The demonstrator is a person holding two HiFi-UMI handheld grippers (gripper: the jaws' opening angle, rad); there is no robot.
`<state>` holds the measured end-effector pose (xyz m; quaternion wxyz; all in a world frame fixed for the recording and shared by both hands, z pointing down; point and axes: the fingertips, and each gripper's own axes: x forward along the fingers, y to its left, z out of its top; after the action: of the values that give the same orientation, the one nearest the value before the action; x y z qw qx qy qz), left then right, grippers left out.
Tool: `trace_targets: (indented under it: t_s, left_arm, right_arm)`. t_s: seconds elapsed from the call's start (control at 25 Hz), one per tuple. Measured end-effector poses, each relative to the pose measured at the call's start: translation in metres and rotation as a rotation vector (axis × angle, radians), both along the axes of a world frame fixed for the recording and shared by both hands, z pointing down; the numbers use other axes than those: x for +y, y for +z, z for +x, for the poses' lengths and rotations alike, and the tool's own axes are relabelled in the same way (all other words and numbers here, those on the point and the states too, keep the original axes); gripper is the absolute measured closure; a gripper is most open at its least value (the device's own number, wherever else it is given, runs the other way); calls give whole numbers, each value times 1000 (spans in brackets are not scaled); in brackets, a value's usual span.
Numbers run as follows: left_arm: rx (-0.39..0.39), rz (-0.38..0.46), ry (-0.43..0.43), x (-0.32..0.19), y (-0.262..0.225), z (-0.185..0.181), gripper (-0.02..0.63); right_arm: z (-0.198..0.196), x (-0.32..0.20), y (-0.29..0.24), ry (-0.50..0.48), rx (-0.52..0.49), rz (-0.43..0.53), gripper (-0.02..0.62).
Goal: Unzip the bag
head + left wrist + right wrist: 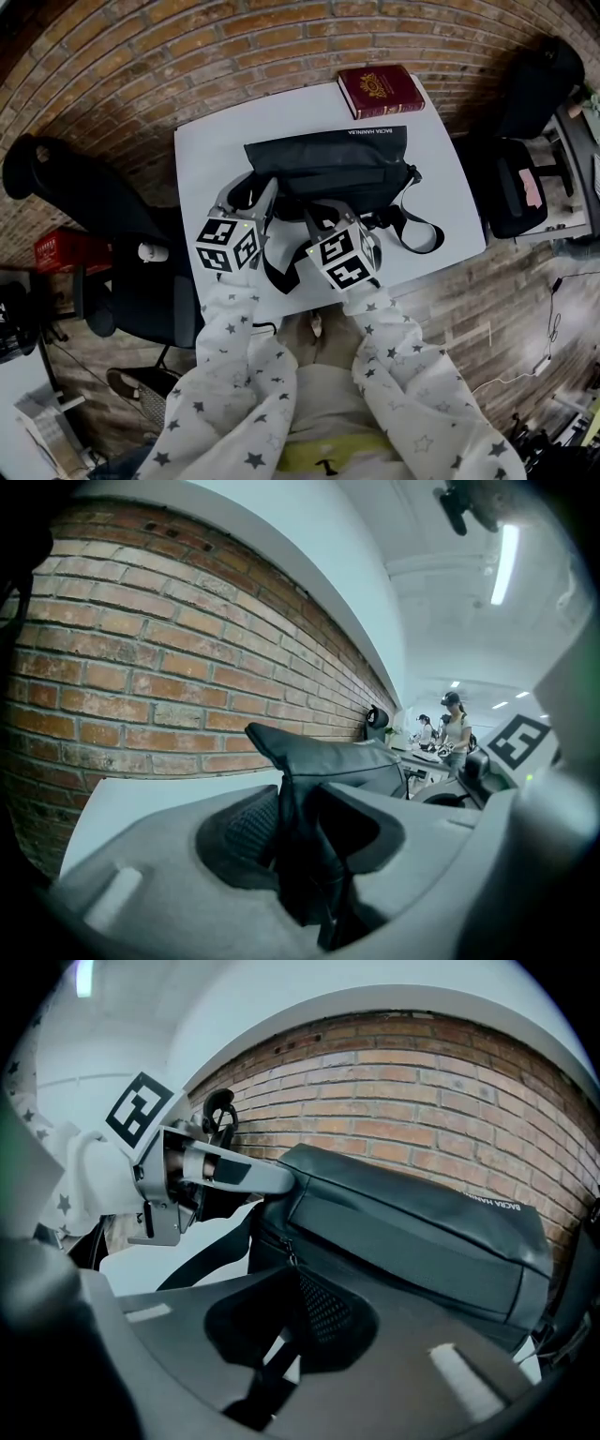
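Left claw (247, 199) grasps the bag (328, 164) by its left-end fold, judged to anchor it. Right claw (325, 221) is clenched on the zip pull (287, 1252), placed to draw it along. The bag lies mid-frame on a white worktop (211, 150). A red book (380, 91) sits beyond, upper right, with a brick wall (141, 56) behind and black chairs (94, 202) flanking.

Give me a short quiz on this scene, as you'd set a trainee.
1. True or false: the red book lies on top of the black bag.
2. Which gripper's jaws pinch the bag's corner: A left, B right, C neither?
3. What does the bag rest on?
Key: 1 false, it lies beside the bag; 2 A, the left gripper; 3 the white table.
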<state>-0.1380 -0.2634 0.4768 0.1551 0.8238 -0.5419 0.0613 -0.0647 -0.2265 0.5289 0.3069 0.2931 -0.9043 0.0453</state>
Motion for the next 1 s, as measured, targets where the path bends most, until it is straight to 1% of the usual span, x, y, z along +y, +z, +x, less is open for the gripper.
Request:
trace_targets:
  t_s: [0.16,0.52,1.0]
  left_arm:
    - [2,1,-12,-1,1,-3,469]
    - [4,2,-33,-1,-1,-3,469]
    - [5,7,-50,-1,-1,-2,469]
  right_arm:
    - [16,-9,1,47,4,-5,578]
    - [51,-17,-2,110,19,3,578]
    - [83,-22,-4,163,39,20,578]
